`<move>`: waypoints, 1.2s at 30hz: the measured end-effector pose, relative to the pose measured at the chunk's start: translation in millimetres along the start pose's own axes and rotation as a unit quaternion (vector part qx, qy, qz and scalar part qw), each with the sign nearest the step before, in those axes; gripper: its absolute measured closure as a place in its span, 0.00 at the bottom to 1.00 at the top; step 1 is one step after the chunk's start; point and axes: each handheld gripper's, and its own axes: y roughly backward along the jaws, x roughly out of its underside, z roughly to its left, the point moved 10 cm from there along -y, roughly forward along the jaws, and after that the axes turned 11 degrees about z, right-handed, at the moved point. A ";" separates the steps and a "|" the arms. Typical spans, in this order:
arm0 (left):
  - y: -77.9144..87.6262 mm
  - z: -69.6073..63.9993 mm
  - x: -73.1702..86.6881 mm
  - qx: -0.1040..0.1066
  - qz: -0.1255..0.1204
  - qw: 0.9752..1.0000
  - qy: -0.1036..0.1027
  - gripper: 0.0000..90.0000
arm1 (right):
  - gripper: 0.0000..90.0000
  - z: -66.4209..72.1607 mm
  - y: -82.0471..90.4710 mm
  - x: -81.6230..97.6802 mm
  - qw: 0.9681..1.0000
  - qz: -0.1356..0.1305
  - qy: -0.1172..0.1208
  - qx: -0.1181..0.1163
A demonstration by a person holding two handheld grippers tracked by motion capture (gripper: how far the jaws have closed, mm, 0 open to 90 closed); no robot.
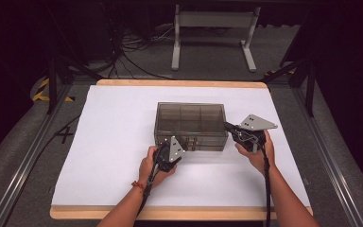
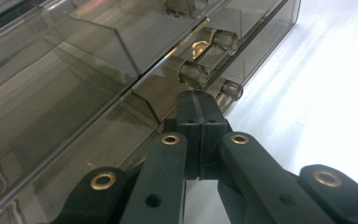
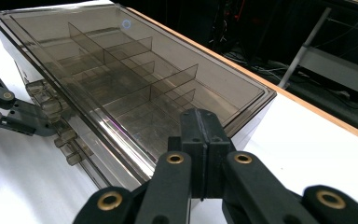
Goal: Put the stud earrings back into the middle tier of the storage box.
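At table centre, on the white sheet: one smoked-plastic drawer box, clear lid, inner dividers, standing square and flat, its knobbed front facing the person at 6 o'clock. Left gripper: at the box's front face, toward its 7 o'clock corner, jaws pressed together with nothing between them; in the left gripper view the closed tip sits just short of a round drawer knob, near but apparently not touching. Right gripper: at the box's right end, about 3 o'clock, jaws likewise shut and empty; in the right gripper view its tip rests at or just over the lid's near corner, contact uncertain. Condition: all drawers look shut; no drawer yet drawn. Judged step: left to take a knob and pull, right to steady the box. Risks noted: (1) with the jaws closed, the left tip can only push a knob, so an advance now would shove the box toward 12 o'clock instead of gripping; the jaws need to part first. (2) The knobs are small, smooth and closely set, so a shallow or off-centre pinch may slip off or catch the neighbouring knob. (3) The box is light on a smooth sheet, so a pull toward 6 o'clock may drag the whole box if the right tip is not truly bearing down. (4) A right tip pressing on a corner alone may tilt or pivot the box.
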 end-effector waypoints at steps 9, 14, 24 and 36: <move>2.4 -0.2 0.0 -0.004 -0.007 1.000 -0.001 0.98 | 1.00 2.4 0.2 -0.6 0.999 0.004 0.030 0.029; 5.9 -2.3 2.1 0.006 -0.008 1.000 -0.003 0.97 | 1.00 2.7 0.1 -0.9 0.999 0.004 0.037 0.037; 9.0 -4.9 1.1 0.019 -0.022 1.000 -0.009 0.96 | 0.99 2.4 -0.7 -1.9 0.998 0.010 0.049 0.047; 36.5 1.7 5.1 0.022 -0.025 0.999 -0.025 0.93 | 0.93 10.4 9.2 -8.4 0.995 0.005 0.084 0.062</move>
